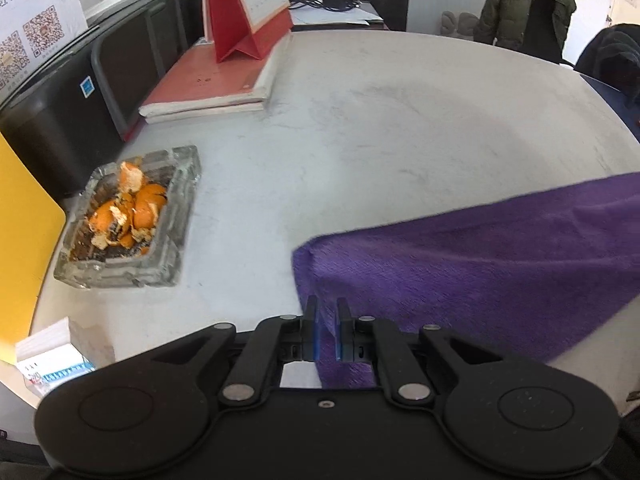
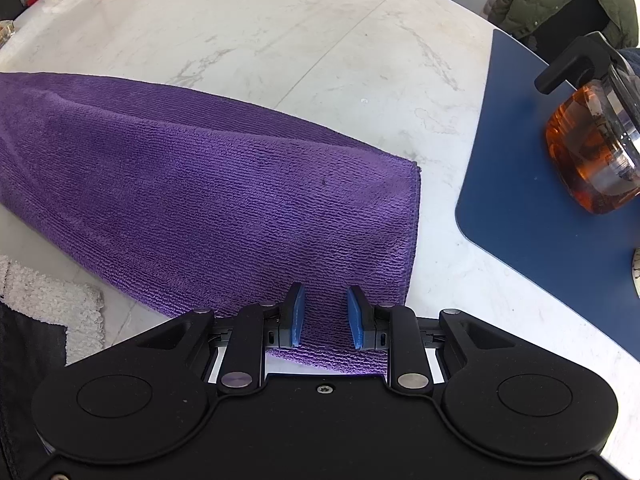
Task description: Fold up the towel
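My left gripper (image 1: 326,330) pinches the purple towel's (image 1: 460,264) corner, cloth running off toward 2 o'clock over the table (image 1: 360,120). My right gripper (image 2: 326,318) clamps the edge at 6 o'clock.

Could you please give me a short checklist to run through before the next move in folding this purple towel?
1. Left gripper shut on the purple towel: ok, cloth pinched between its pads.
2. Right gripper gripping the towel: cannot tell; cloth lies between the pads, which stand apart.
3. Towel already doubled over: ok, folded edge shows in the right wrist view.
4. Ashtray clear of the towel: ok.
5. Glass teapot clear of the towel: ok, on the blue mat.
6. Table free beyond the towel: ok.
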Tool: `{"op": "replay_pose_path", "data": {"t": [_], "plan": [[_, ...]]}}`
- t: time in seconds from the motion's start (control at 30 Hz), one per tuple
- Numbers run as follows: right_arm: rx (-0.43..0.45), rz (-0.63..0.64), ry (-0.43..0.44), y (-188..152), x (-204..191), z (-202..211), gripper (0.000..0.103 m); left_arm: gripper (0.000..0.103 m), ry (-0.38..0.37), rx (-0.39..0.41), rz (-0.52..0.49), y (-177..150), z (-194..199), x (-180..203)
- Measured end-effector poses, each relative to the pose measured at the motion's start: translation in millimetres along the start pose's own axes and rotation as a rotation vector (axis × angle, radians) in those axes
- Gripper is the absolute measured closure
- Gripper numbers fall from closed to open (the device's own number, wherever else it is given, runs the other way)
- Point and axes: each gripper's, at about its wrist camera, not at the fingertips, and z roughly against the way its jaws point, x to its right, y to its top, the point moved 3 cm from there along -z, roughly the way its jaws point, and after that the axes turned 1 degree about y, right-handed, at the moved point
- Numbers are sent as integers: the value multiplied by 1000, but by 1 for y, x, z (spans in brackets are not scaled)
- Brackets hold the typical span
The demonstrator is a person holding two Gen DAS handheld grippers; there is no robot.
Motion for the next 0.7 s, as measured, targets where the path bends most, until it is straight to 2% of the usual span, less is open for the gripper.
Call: {"op": "replay_pose_path", "data": {"t": [0.23,0.5,0.7], "plan": [[7,6,2,-1,-2,1,80,97,17,-62,9,-28,-4,10],[17,10,3,-4,-1,1,80,95,-16,-75,-23,-27,-14,10],[19,3,1,-4,-3,2,80,87,-28,-85,-45,-22,-15,7]]}}
